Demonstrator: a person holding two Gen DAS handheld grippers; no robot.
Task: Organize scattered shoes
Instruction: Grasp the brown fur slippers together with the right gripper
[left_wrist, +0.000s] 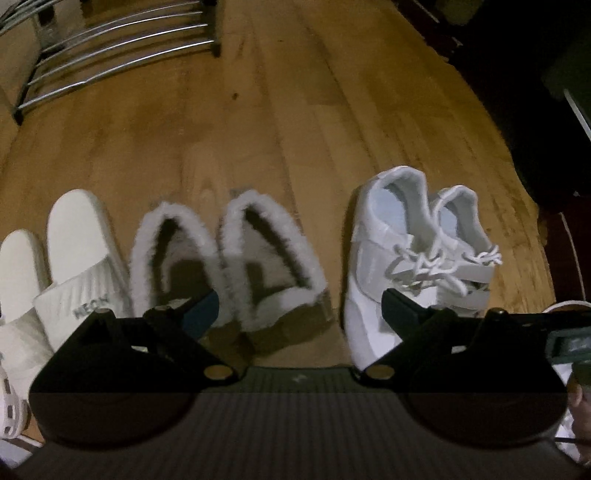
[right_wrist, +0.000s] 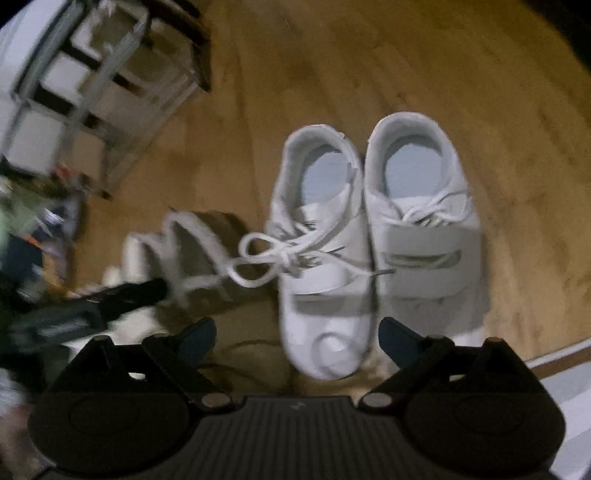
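Observation:
Three pairs stand side by side on the wooden floor in the left wrist view: white slides (left_wrist: 77, 236) at left, brown fur-lined slippers (left_wrist: 273, 247) in the middle, white lace-up sneakers (left_wrist: 373, 258) at right. My left gripper (left_wrist: 299, 314) hangs open above the slippers' toes, touching nothing. In the right wrist view the two sneakers (right_wrist: 424, 229) sit together, heels away from me, with the slippers (right_wrist: 207, 236) to their left. My right gripper (right_wrist: 297, 338) is open over the left sneaker's toe (right_wrist: 325, 354), its pads apart from the shoe.
A chrome-bar shoe rack (left_wrist: 110, 48) stands on the floor at the far left, blurred in the right wrist view (right_wrist: 92, 92). Dark furniture (left_wrist: 535, 92) borders the right side. A rug edge (right_wrist: 565, 358) lies lower right. Bare floor (left_wrist: 277, 129) stretches beyond the shoes.

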